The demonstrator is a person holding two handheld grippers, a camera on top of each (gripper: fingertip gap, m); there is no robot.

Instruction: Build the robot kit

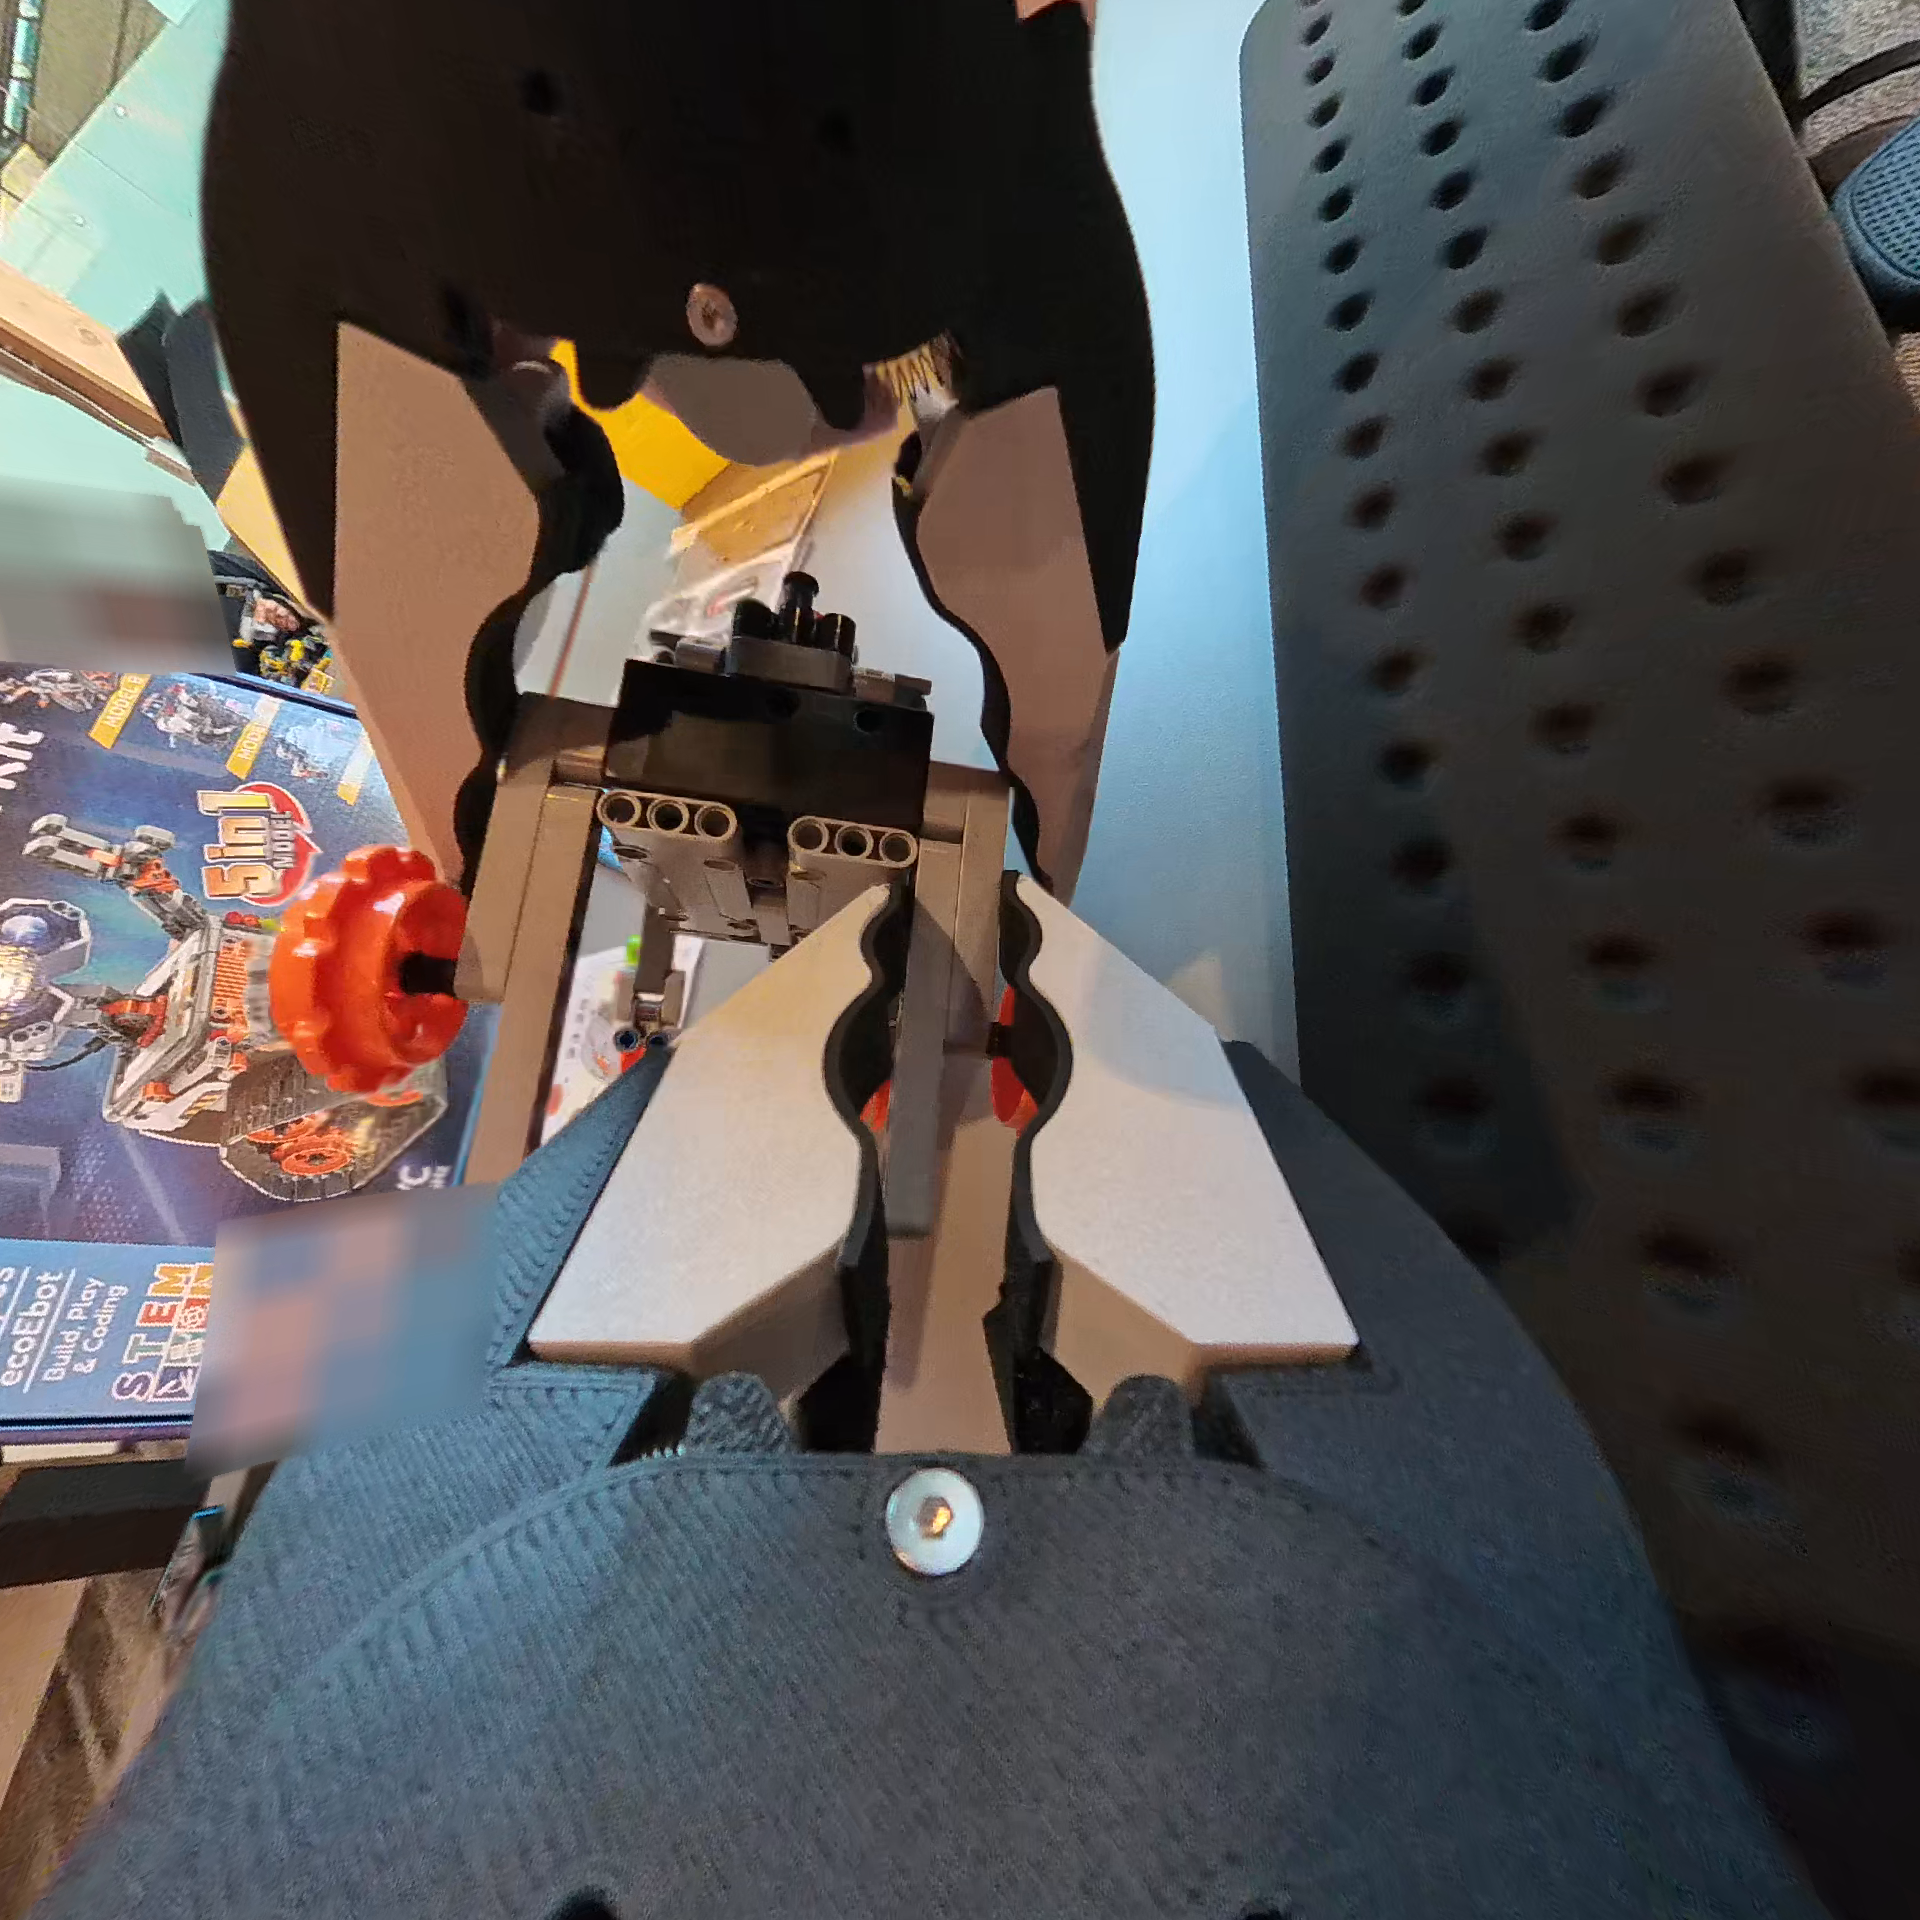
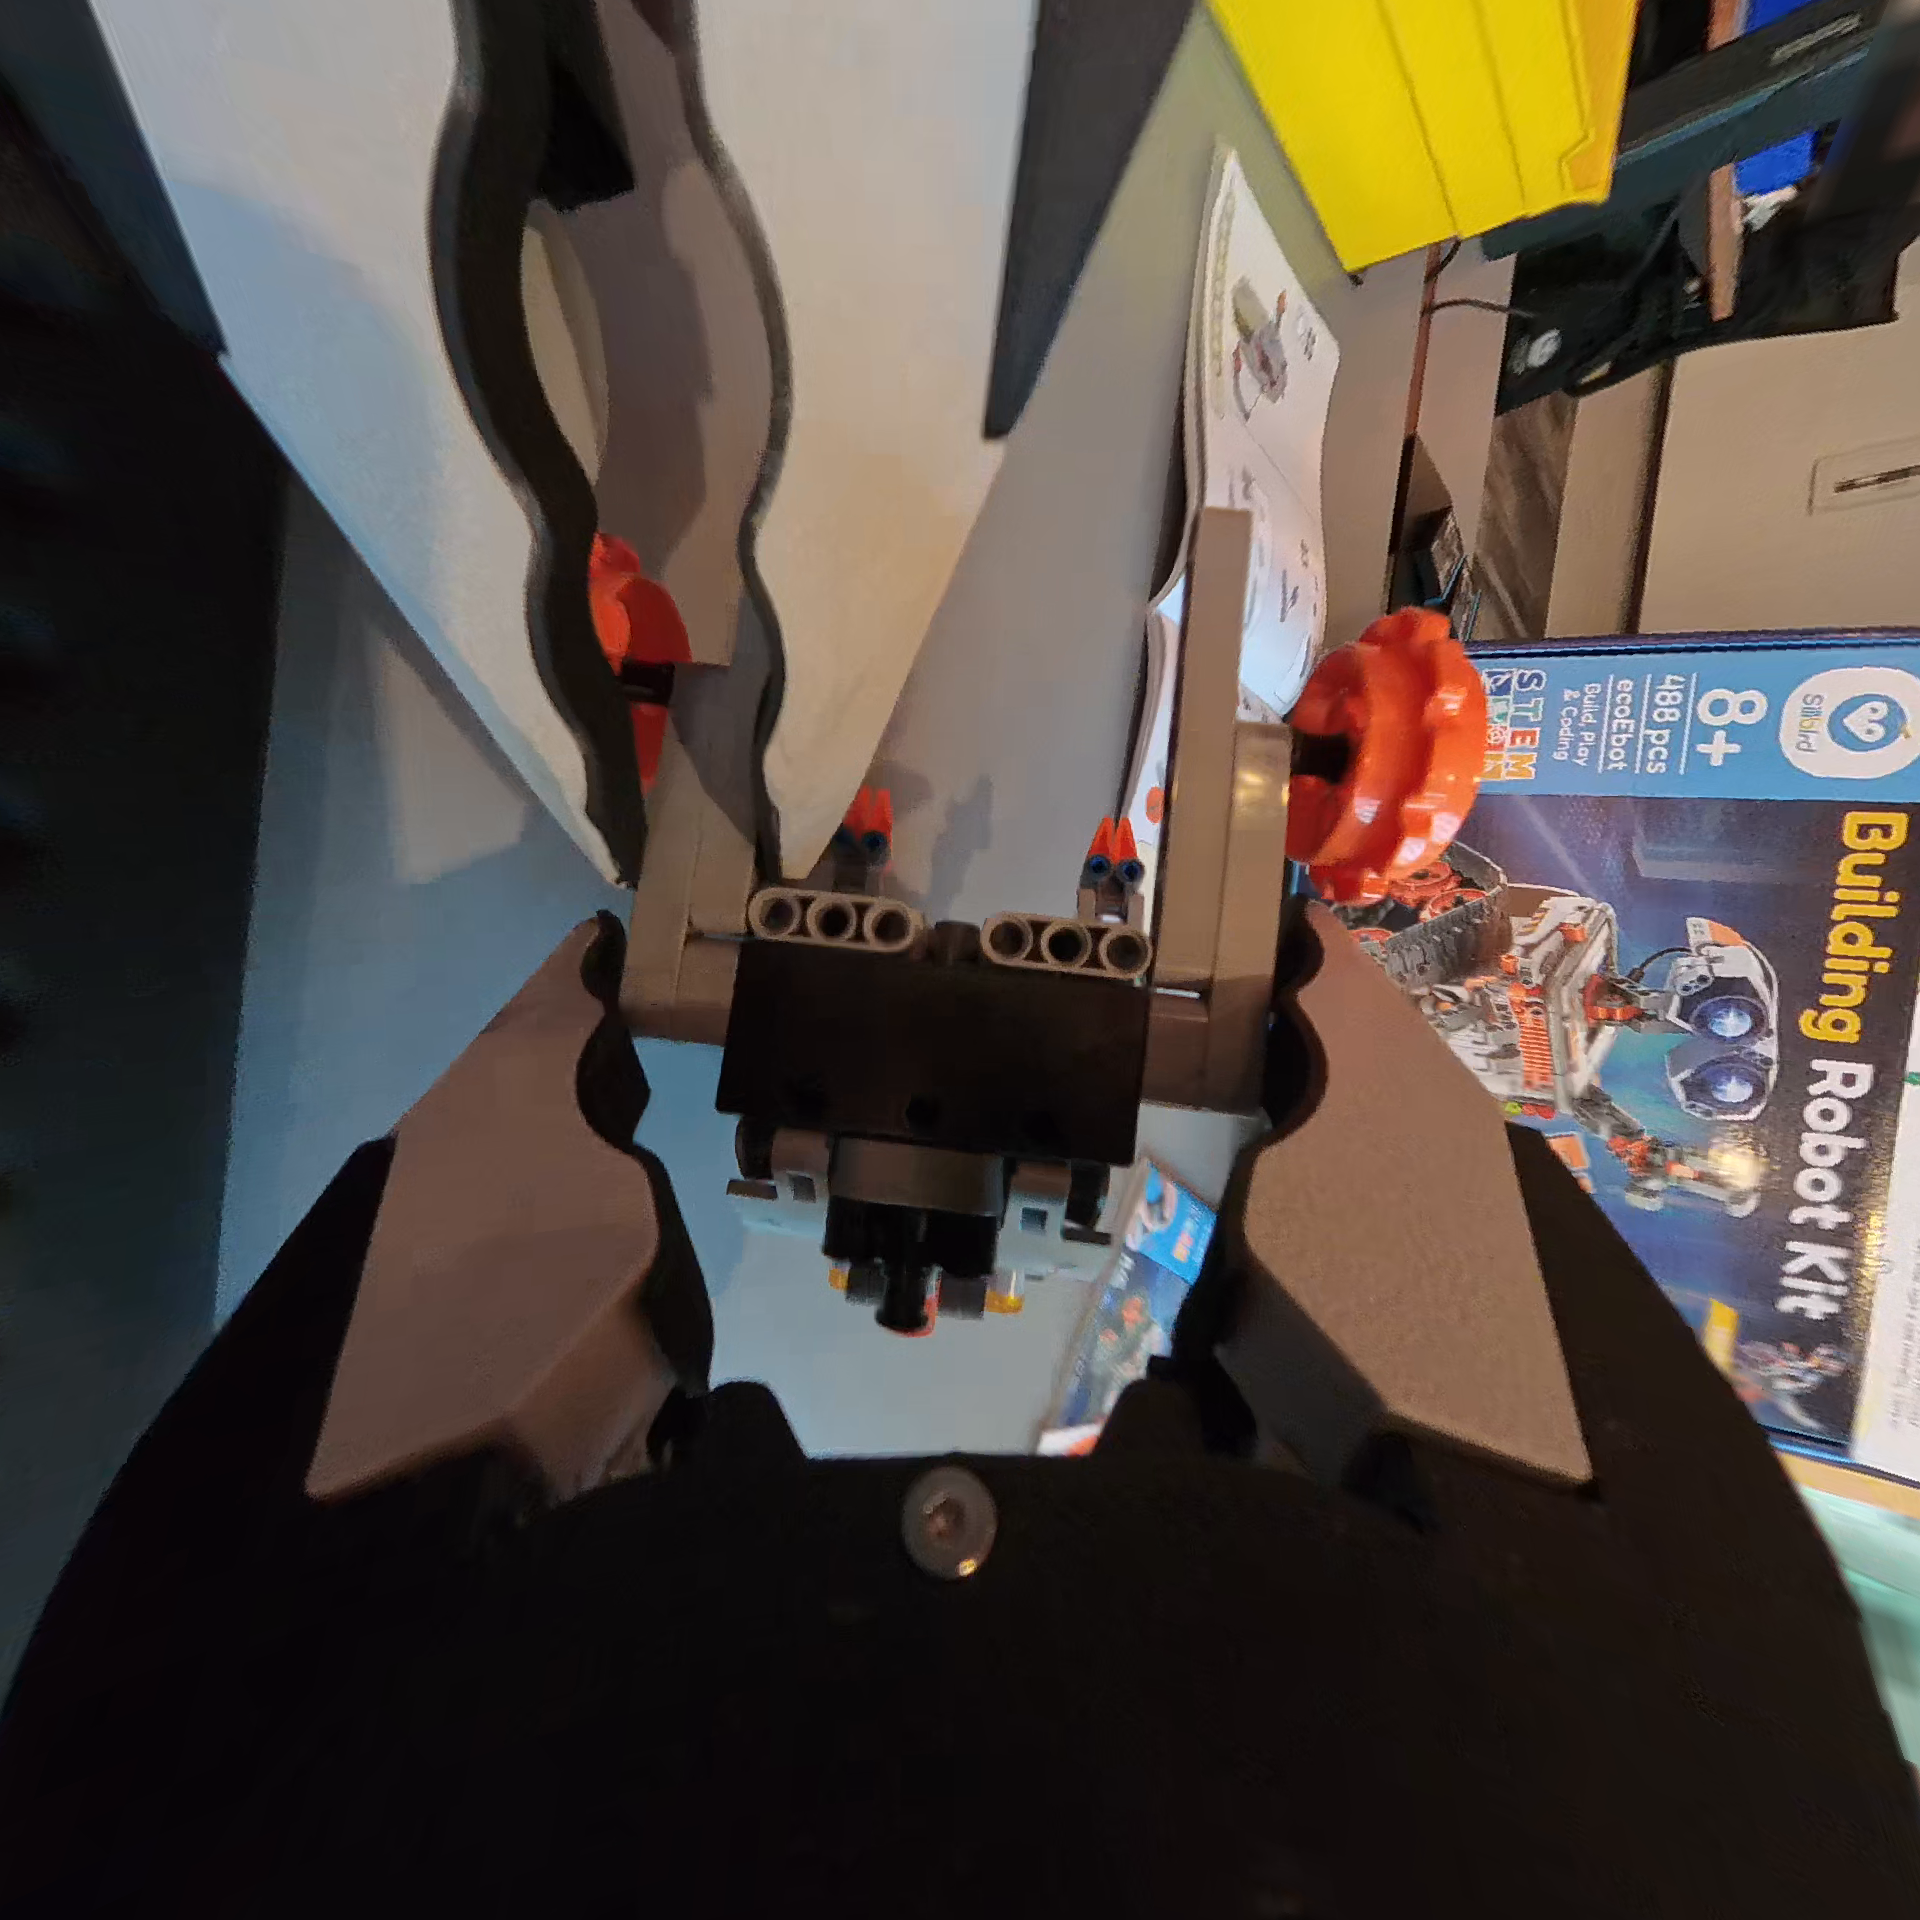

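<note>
The place looks like a hobby or lab workroom. A white bench carries a blue building-kit box at 3 o'clock, an open instruction booklet and a yellow bin at 1 o'clock. A perforated black chair back stands alongside.

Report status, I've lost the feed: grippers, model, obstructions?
Left gripper shut on one grey side beam. Right gripper clamps brick model across its frame. Nothing obstructing.

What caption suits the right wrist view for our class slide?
Right gripper clamps a grey-and-black brick model by its frame; left gripper grips one arm.
</note>
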